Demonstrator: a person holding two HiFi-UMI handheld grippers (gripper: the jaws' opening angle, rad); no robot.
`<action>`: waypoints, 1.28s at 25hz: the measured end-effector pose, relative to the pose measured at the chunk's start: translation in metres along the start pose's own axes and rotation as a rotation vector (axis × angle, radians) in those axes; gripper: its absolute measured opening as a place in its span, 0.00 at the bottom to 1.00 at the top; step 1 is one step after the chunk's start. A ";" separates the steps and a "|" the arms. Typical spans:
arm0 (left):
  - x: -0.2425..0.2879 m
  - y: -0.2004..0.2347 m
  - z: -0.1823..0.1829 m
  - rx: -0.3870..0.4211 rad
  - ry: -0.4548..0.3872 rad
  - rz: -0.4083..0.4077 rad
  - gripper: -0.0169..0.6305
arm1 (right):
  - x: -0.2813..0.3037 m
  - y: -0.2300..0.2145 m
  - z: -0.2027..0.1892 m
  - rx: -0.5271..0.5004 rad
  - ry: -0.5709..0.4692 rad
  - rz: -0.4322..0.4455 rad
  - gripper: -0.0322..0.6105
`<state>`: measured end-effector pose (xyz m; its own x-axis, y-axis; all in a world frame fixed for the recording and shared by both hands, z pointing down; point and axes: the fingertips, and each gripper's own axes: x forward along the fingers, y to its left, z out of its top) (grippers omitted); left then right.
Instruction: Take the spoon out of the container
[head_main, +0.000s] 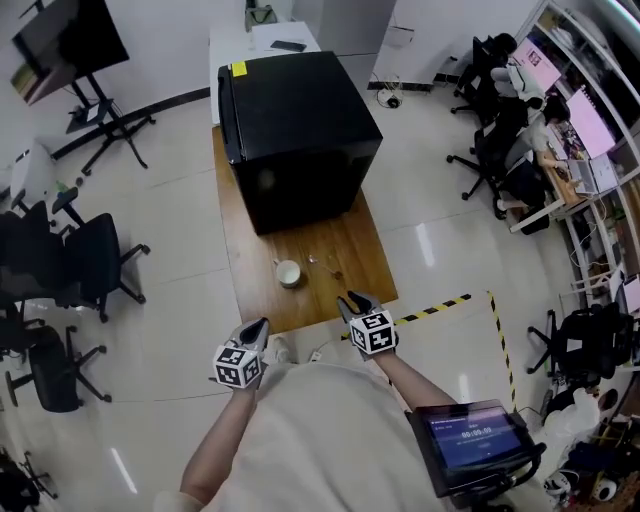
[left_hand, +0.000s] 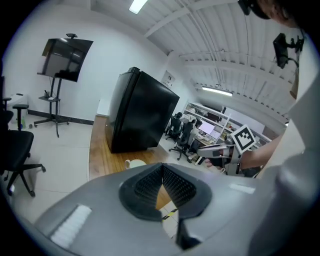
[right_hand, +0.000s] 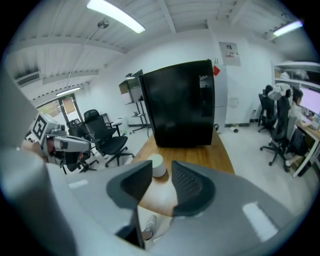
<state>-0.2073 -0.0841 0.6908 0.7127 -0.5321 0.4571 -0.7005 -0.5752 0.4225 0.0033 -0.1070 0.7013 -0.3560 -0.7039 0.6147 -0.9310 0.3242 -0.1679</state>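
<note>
Filling the upper middle of the head view, a big black cabinet (head_main: 295, 135) stands on the far end of a long wooden tabletop (head_main: 350, 255), which runs down toward the person at the bottom of the frame. Black office chairs (head_main: 90, 262) crowd the left edge, and more people sit at desks in the upper right. A strip of yellow-and-black floor tape (head_main: 440, 307) runs off the tabletop's lower right corner. A dark tablet (head_main: 470, 440) with a lit screen sits at the lower right, beside the person's arm.

The left tool (head_main: 262, 323) hangs just below the tabletop's near edge, left of centre. In its own view the ribbed pads meet at their tips, with nothing between them. The right tool (head_main: 352, 298) hovers over the near right corner of the wood. Its jaws stand partly spread with an empty gap.

The white container (head_main: 288, 272) sits upright on the bare wood just below the cabinet, well ahead of both tools. What looks like the spoon (head_main: 326, 265) lies flat on the tabletop just right of the container, outside it. It is too small to make out in detail.
</note>
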 end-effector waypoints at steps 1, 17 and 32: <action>-0.003 -0.004 0.001 -0.014 -0.004 0.011 0.03 | -0.005 0.000 0.000 0.018 -0.009 0.012 0.23; -0.026 -0.140 -0.037 -0.122 -0.099 0.141 0.03 | -0.119 -0.021 -0.009 -0.090 -0.111 0.132 0.24; -0.031 -0.246 -0.088 -0.228 -0.123 0.115 0.03 | -0.197 -0.028 -0.087 -0.228 -0.002 0.190 0.24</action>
<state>-0.0606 0.1287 0.6416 0.6174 -0.6654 0.4195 -0.7575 -0.3592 0.5452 0.1063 0.0777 0.6515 -0.5223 -0.6180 0.5876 -0.8055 0.5837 -0.1020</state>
